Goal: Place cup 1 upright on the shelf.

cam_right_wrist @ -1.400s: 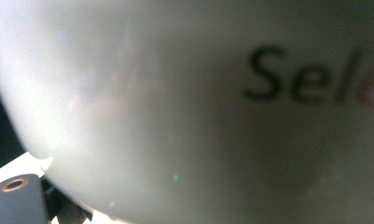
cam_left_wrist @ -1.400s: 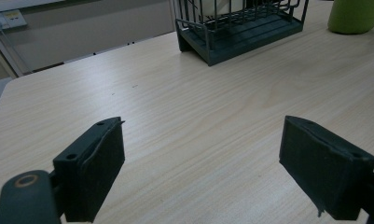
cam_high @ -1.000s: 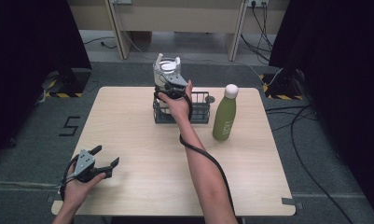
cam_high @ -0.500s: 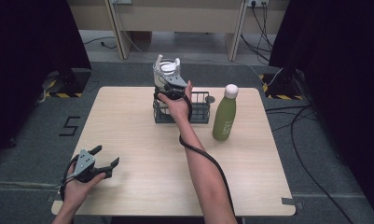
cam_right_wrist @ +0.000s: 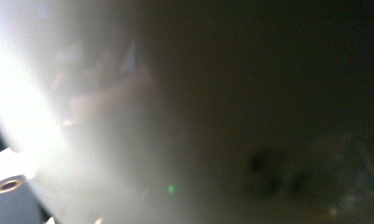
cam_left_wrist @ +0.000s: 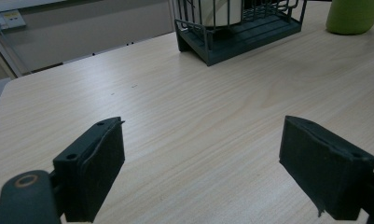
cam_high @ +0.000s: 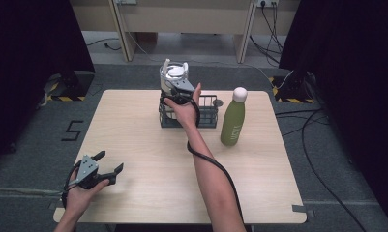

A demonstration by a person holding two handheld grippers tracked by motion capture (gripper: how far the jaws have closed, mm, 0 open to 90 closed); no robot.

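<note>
- High view: the right gripper [cam_high: 174, 89] sits at a white cup [cam_high: 174, 72] standing in the left end of the wire rack [cam_high: 208, 117]; placing looks nearly done, and next comes a clean backing-off
- Its jaws have just been opening; whether they grip the cup I cannot tell
- Left gripper view: the left gripper [cam_left_wrist: 203, 165], wide open and empty, well short of the rack [cam_left_wrist: 250, 37]
- Right gripper view: blurred white wall of the cup [cam_right_wrist: 105, 116], very close
</note>
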